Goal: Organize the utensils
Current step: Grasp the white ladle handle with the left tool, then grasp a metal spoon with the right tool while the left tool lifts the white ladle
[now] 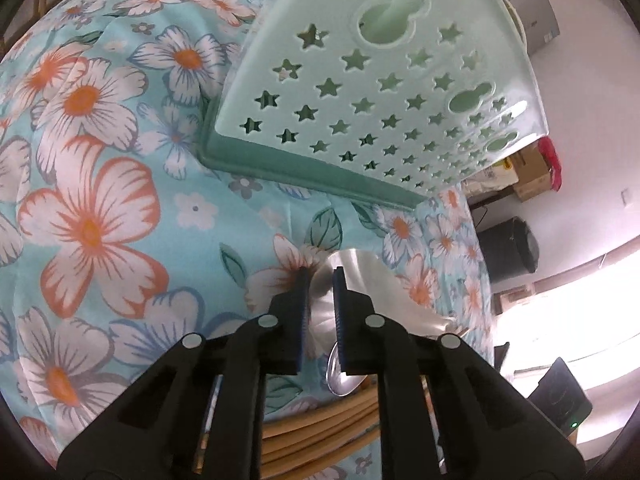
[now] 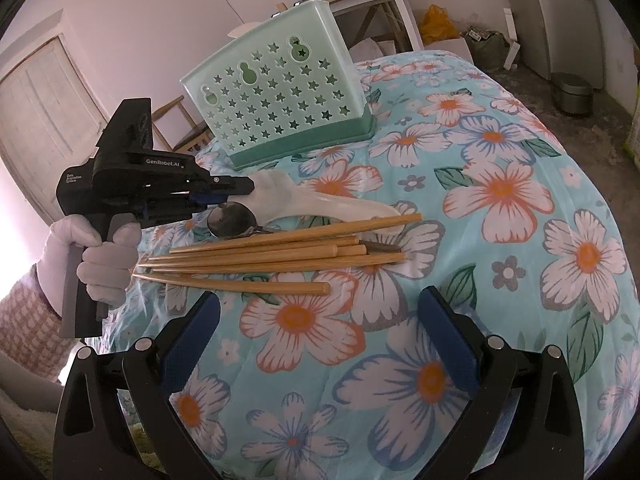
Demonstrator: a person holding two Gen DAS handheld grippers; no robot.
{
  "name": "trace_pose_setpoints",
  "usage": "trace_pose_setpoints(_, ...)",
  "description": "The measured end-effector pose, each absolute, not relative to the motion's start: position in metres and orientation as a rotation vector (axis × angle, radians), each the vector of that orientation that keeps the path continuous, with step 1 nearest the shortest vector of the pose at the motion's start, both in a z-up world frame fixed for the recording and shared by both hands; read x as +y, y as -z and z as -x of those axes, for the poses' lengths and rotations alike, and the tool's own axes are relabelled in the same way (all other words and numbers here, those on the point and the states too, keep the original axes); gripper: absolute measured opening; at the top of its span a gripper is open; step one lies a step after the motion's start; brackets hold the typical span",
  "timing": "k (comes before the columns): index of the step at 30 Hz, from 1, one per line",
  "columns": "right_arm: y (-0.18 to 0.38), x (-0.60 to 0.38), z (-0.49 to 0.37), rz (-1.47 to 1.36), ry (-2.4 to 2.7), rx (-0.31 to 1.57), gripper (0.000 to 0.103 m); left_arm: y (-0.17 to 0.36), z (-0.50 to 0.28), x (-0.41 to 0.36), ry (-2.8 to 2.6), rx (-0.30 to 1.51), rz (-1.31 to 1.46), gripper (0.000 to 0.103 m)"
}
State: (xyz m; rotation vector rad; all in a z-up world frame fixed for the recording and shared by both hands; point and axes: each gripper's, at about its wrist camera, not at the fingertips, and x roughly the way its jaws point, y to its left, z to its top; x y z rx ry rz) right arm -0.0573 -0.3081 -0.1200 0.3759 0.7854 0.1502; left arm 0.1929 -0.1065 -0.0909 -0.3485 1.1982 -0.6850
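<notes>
A mint green utensil holder with star holes stands at the back of the floral cloth; it also fills the upper left wrist view. Several wooden chopsticks lie in a pile in front of it. A metal spoon and a white plastic rice paddle lie just behind them. My left gripper is nearly shut around the paddle's wide blade, above the spoon. My right gripper is open and empty, near the chopsticks' front side.
The floral cloth covers a rounded table whose edge falls away to the right and left. A wooden chair stands behind the table at left. A white side table and boxes stand at the back.
</notes>
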Motion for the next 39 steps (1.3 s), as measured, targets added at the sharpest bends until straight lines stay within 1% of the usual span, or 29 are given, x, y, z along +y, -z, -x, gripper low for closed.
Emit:
trace_pose_setpoints(4,0.12,-0.307,0.057,-0.367,-0.148,0.783,0.097,0.086,-0.194,-0.096,0.674,1.175,0.394,0.007)
trace_pose_setpoints(7,0.121,-0.305,0.057,-0.351,-0.147,0.777,0.097,0.072,-0.193,-0.086,0.665,1.113,0.424,0.003)
trace_pose_setpoints(10,0.121,-0.302,0.057,-0.334,-0.14,0.78,0.097,0.054,-0.189,-0.073,0.659,1.032,0.45,0.002)
trace_pose_setpoints(21,0.121,-0.301,0.054,-0.321,-0.129,0.792,0.097,0.0,-0.152,-0.036,0.528,0.792,0.302,0.002)
trace_pose_setpoints(30,0.121,-0.301,0.054,-0.326,-0.122,0.785,0.097,-0.016,-0.137,-0.001,0.429,0.717,0.303,0.002)
trace_pose_setpoints(37,0.117,-0.288,0.051,-0.217,-0.093,0.845,0.097,-0.016,-0.135,0.022,0.36,0.689,0.328,0.002)
trace_pose_setpoints(39,0.111,-0.289,0.052,-0.212,-0.106,0.836,0.097,-0.016,-0.134,0.028,0.344,0.682,0.34,0.002)
